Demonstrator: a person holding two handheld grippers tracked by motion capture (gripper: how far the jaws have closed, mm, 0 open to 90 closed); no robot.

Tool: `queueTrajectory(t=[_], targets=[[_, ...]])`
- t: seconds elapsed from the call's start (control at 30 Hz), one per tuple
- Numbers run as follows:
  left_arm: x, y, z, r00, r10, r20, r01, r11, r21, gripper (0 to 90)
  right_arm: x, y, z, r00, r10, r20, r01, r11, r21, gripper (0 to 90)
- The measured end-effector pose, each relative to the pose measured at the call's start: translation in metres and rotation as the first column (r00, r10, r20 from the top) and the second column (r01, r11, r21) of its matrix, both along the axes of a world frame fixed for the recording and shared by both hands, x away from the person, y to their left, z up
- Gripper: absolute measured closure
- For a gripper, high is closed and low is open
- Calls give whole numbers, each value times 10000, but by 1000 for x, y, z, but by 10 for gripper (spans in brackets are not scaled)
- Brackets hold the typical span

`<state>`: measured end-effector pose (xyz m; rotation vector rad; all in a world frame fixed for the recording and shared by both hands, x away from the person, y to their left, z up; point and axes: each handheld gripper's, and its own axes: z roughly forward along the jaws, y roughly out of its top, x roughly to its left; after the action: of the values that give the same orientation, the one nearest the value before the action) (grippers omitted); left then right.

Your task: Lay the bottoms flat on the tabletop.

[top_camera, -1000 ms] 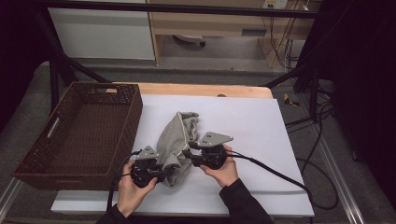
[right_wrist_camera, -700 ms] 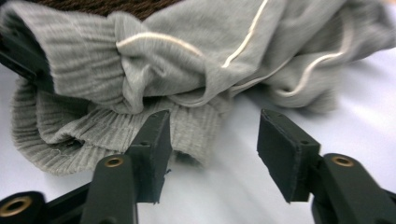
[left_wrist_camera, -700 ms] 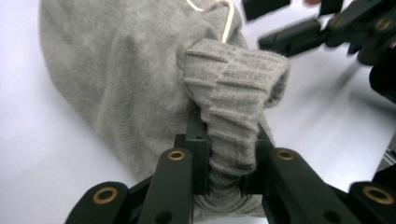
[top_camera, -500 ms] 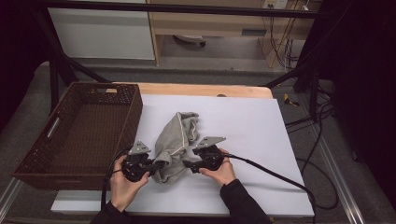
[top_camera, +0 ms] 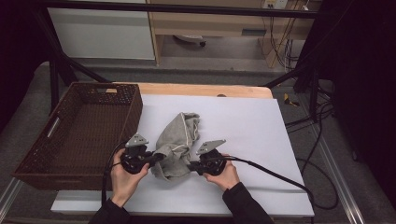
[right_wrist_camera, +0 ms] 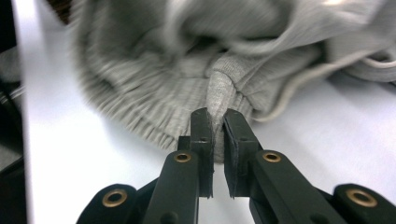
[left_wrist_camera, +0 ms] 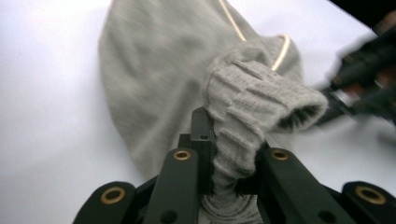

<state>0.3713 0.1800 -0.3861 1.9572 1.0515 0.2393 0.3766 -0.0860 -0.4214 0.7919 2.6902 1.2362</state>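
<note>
A crumpled grey knit garment [top_camera: 176, 142] with a pale yellow seam lies on the white table top [top_camera: 243, 121]. My left gripper [top_camera: 156, 157] is at its near left edge, shut on a ribbed cuff [left_wrist_camera: 243, 121] that bunches between the jaws. My right gripper [top_camera: 189, 166] is at the garment's near right edge, shut on a fold of the grey fabric [right_wrist_camera: 219, 93]. In the left gripper view the left gripper [left_wrist_camera: 229, 158] has the cuff standing up out of its jaws, and the other gripper [left_wrist_camera: 364, 84] is blurred at the right. The right gripper [right_wrist_camera: 217, 128] pinches the fold tightly.
A dark brown wicker basket [top_camera: 74, 130] stands at the table's left, beside my left hand. A wooden strip [top_camera: 205, 89] runs along the far edge. Black cables [top_camera: 275, 175] trail right from the right gripper. Bare white surface lies to the right of the garment.
Both grippers have shifted slightly and now pull the garment's near edge apart between them. The left gripper has moved left, towards the basket, with the cuff in it.
</note>
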Motion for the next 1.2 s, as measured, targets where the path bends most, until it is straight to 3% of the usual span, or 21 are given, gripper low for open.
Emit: queueTrajectory(t=[0.17, 0.27, 0.33, 0.4, 0.5, 0.57, 0.6, 0.7, 0.8, 0.83, 0.9, 0.97, 1.03, 1.2], targets=[[17, -7, 2, 9998, 181, 0, -181, 9996, -225, 814, -24, -2, 3, 9985, 502, -228, -506, 9985, -189, 834], [28, -10, 1, 9996, 274, -66, -277, 9987, -425, 814, -31, 2, -3, 9967, 643, -493, -643, 9979, 9, 830], [31, -9, -2, 9996, 230, -138, -238, 9980, -579, 814, -32, 4, -7, 9974, 573, -435, -575, 9983, -16, 805], [31, -8, -4, 9997, 176, -170, -186, 9979, -622, 813, -30, 2, -5, 9994, 350, -14, -350, 9994, -10, 717], [27, -4, -3, 9998, 74, -194, -86, 9980, -632, 812, -25, -5, 6, 9958, -122, 906, 80, 9989, 465, 565], [26, -3, -1, 9999, 36, -169, -47, 9980, -636, 811, -18, -11, 15, 9830, -692, 1698, 582, 9959, 692, 434], [25, -3, -1, 9999, -9, -170, -1, 9981, -618, 812, -15, -12, 17, 9783, -802, 1912, 677, 9952, 707, 419], [25, -4, -1, 9997, -170, -191, 158, 9979, -626, 810, -2, -10, 20, 9742, -1055, 1998, 871, 9913, 988, 290], [24, -6, -1, 9990, -387, -242, 371, 9973, -639, 805, 6, -1, 17, 9698, -782, 2311, 589, 9942, 895, 278], [24, -7, -1, 9987, -433, -255, 416, 9969, -664, 803, 9, 3, 15, 9702, -642, 2335, 462, 9956, 818, 284], [22, -8, -1, 9984, -507, -233, 491, 9967, -647, 793, 13, 10, 10, 9707, -332, 2380, 189, 9979, 622, 386], [20, -9, -2, 9976, -655, -208, 643, 9963, -564, 774, 15, 13, 7, 9748, -118, 2228, -1, 9986, 535, 647], [17, -10, -2, 9972, -728, -180, 716, 9955, -616, 734, 19, 12, 8, 9801, -227, 1970, 95, 9977, 675, 825], [11, -11, 0, 9982, -604, -53, 599, 9962, -639, 498, 24, 4, 21, 9749, -1004, 1988, 833, 9922, 924, 851]])
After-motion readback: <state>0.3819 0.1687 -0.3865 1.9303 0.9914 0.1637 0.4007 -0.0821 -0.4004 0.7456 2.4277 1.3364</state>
